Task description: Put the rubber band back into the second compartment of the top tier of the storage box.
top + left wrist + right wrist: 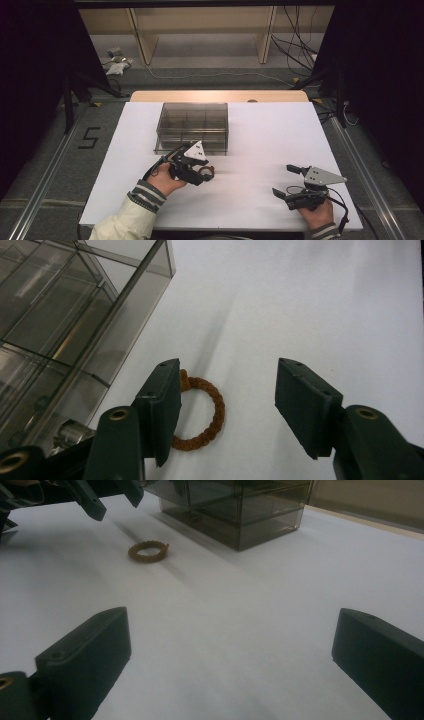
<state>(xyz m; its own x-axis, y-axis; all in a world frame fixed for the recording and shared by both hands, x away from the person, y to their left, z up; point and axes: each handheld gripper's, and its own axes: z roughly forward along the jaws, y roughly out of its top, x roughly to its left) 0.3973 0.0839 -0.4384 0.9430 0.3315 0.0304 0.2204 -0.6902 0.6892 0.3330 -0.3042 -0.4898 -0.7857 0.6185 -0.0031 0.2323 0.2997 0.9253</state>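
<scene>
A brown braided ring (210,412) lies flat on the white table top, just in front of the compartment box. My left gripper (227,385) hangs over it with its jaws apart; the ring sits under the left jaw, partly hidden by it, and the pads do not press on it. The right gripper view shows the same ring (148,551) on the table with the left gripper (112,495) just above it. My right gripper (284,180) rests near the table's front right, open, with only bare table between its fingers (90,655).
A smoky translucent box (192,127) with several compartments stands at the middle back of the white sheet (260,145), close to the left gripper. A wooden strip (220,96) edges the far side; cables lie on the floor beyond.
</scene>
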